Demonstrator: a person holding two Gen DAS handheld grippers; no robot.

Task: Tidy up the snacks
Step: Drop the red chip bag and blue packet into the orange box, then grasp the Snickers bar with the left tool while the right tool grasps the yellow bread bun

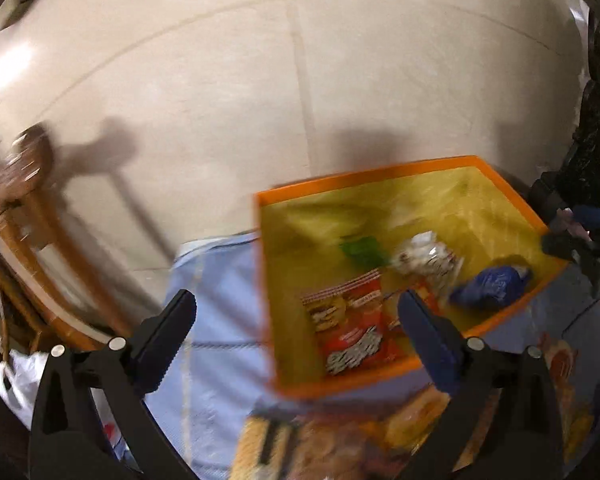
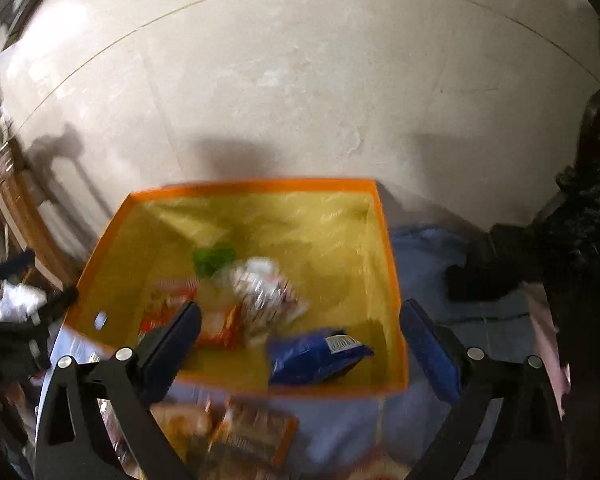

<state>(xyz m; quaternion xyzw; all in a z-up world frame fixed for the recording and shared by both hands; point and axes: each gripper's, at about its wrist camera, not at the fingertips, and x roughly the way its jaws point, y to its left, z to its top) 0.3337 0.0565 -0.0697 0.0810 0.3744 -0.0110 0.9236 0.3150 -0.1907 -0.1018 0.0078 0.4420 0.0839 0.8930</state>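
Note:
An orange-rimmed box (image 1: 380, 178) with a yellow inside stands on a light blue cloth (image 1: 220, 320). In it lie a red snack bag (image 1: 352, 332), a white wrapper (image 1: 428, 256), a green packet (image 1: 360, 250) and a blue bag (image 1: 492, 284). My left gripper (image 1: 296, 320) hangs wide open over the box's near left corner, with nothing held. In the right wrist view the same box (image 2: 260, 186) shows the blue bag (image 2: 316, 354), white wrapper (image 2: 260, 284), green packet (image 2: 212, 258) and red bag (image 2: 220, 326). My right gripper (image 2: 300, 332) is wide open above the box's near edge, empty.
More snack packs (image 1: 340, 440) lie on the cloth in front of the box, also seen as snack packs (image 2: 252, 432). A wooden chair (image 1: 32, 208) stands at the left on a pale tiled floor (image 1: 260, 80). Dark gear (image 2: 580, 240) sits at the right.

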